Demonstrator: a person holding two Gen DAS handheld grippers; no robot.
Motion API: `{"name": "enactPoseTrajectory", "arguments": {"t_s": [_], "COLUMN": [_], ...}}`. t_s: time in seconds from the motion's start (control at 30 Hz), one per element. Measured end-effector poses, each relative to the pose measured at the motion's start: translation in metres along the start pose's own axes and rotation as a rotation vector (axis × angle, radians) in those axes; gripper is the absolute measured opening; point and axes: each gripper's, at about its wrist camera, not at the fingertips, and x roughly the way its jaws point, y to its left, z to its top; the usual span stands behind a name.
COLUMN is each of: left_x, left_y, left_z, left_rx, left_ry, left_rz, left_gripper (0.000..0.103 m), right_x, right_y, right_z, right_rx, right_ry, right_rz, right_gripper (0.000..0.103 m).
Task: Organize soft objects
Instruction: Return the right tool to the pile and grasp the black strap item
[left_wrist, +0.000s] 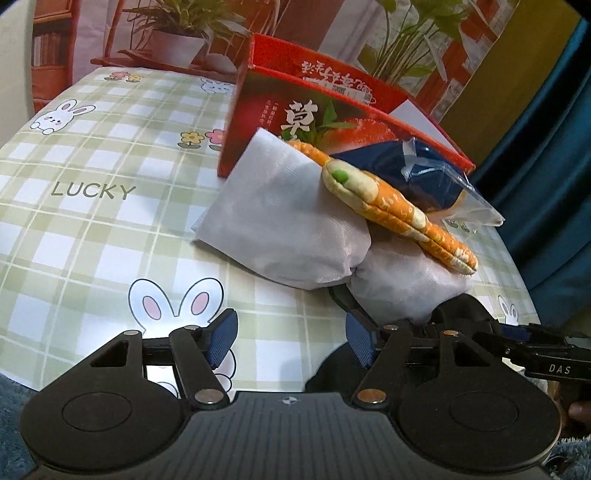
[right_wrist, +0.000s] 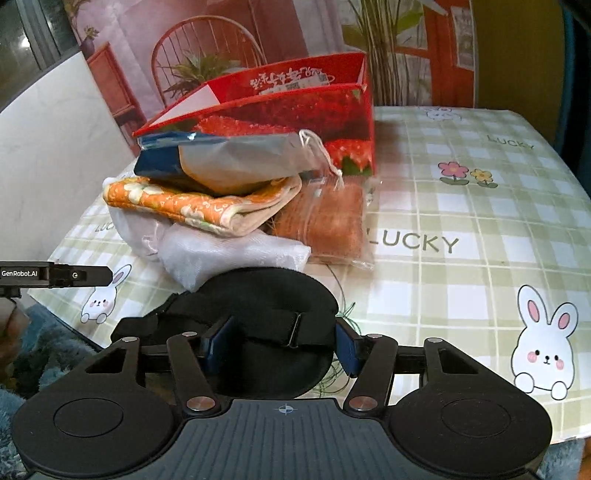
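A table (left_wrist: 92, 229) with a green checked cloth printed with rabbits and the word LUCKY holds a pile of soft things in front of an open red box (left_wrist: 295, 110) printed with strawberries. In the left wrist view, a grey cloth (left_wrist: 280, 214) leans against the box, and an orange floral cloth (left_wrist: 399, 210) lies across it. A blue packet (left_wrist: 424, 173) rests behind the orange cloth, against the box. The left gripper (left_wrist: 291, 339) is about half open over bare tablecloth, with nothing between its fingers.

In the right wrist view, the pile also shows a grey drawstring pouch (right_wrist: 243, 158) on top, a white cloth (right_wrist: 236, 254) at the bottom and a brown item in a clear bag (right_wrist: 328, 221) beside it. A black strap (right_wrist: 266, 325) lies in front of the pile. The right gripper (right_wrist: 279, 349) is about half open, its fingers on either side of the strap; whether they touch it is unclear.
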Motion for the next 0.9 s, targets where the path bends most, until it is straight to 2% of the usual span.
{"name": "enactPoseTrajectory", "arguments": {"t_s": [0.3,0.37,0.43,0.63,0.77,0.9], "left_x": [0.005,0.009,0.016,0.029,0.032,0.037], "left_y": [-0.001,-0.003,-0.007,-0.011,-0.015,-0.022], "left_z": [-0.001,-0.003,-0.004,-0.007,-0.007,-0.008], "left_rx": [0.017,0.035,0.06,0.091,0.127,0.167], "left_ry": [0.03,0.052,0.085,0.136,0.138,0.137], "left_rz": [0.0,0.002,0.011,0.058,0.065,0.053], "left_gripper": [0.068,0.07,0.073,0.073,0.076,0.074], "right_x": [0.012,0.016,0.02,0.022,0.02,0.019], "right_y": [0.014,0.017,0.021,0.029,0.024,0.022], "right_z": [0.006,0.009,0.01,0.008,0.006,0.005], "right_rx": [-0.051,-0.063,-0.074,-0.103,-0.078,-0.08], "right_ry": [0.0,0.003,0.009,0.004,-0.004,-0.01], "right_rz": [0.008,0.014,0.035,0.046,0.056,0.057], "right_gripper": [0.053,0.053,0.048,0.048,0.048,0.048]}}
